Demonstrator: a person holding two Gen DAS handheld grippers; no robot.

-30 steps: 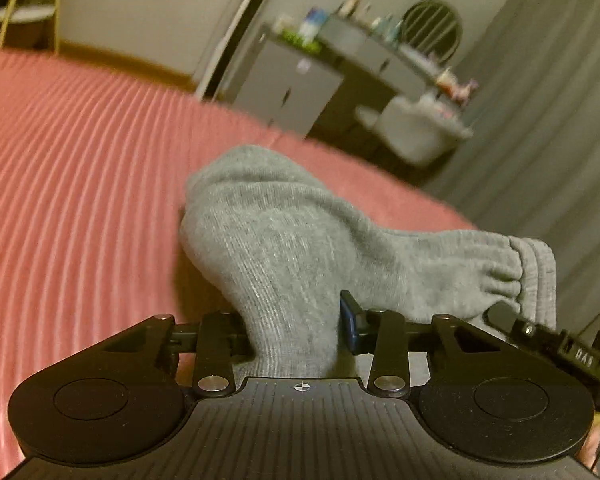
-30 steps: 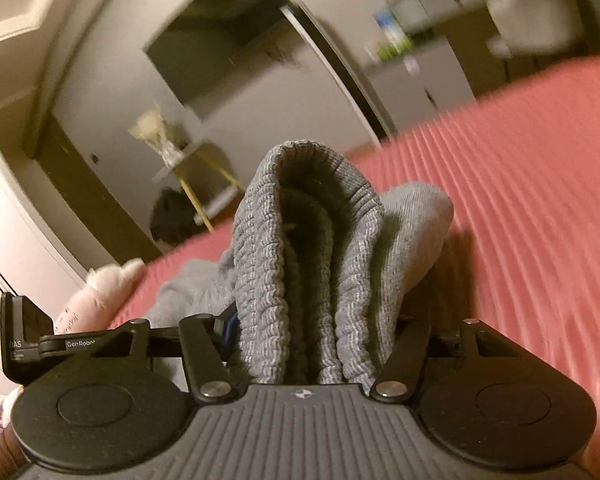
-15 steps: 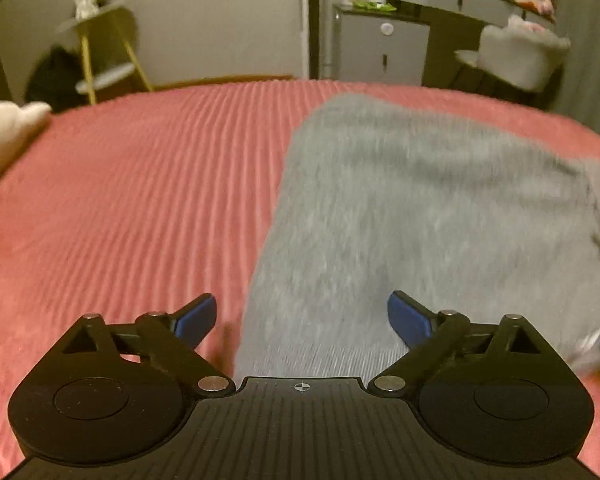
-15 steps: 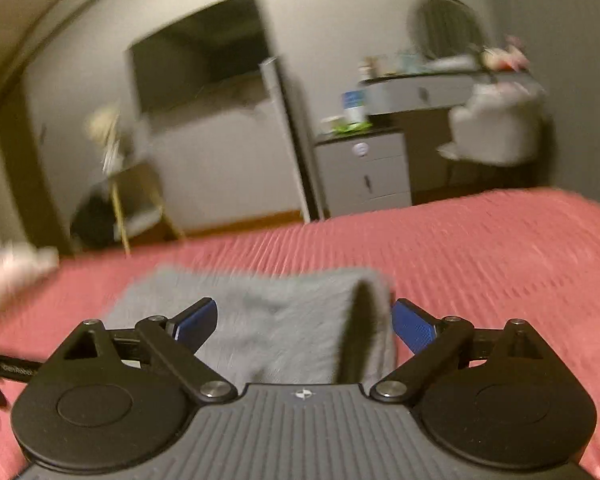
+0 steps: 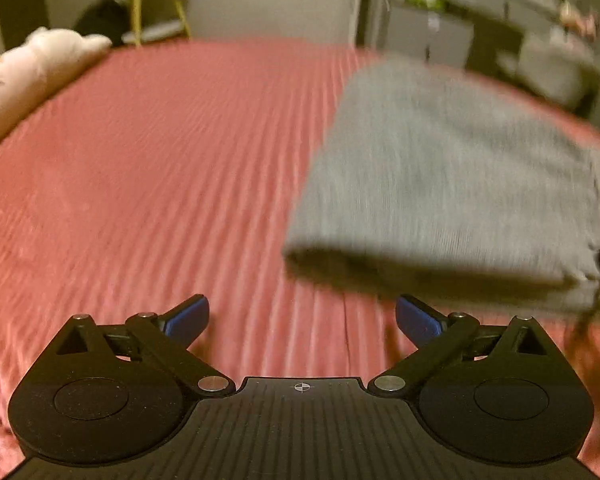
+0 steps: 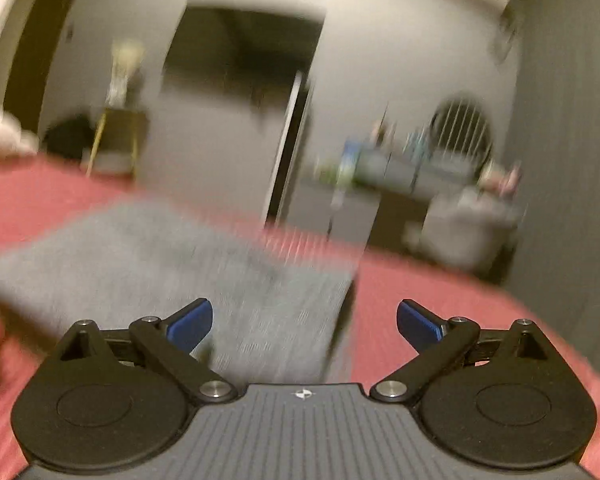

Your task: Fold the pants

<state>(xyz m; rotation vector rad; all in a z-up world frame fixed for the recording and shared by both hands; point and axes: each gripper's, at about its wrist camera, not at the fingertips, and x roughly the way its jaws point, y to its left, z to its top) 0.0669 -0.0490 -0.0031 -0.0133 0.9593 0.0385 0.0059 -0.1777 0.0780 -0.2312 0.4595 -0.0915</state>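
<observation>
The folded grey pants [image 5: 448, 184] are lying flat on the red ribbed bedspread [image 5: 160, 168]. The left gripper [image 5: 302, 316] and right gripper [image 6: 304, 320] are hovering just beside them, jaws opening wide, grasping nothing, pads clear of the cloth.

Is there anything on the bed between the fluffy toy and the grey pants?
No. The left wrist view shows only bare red bedspread between the plush toy and the pants.
</observation>
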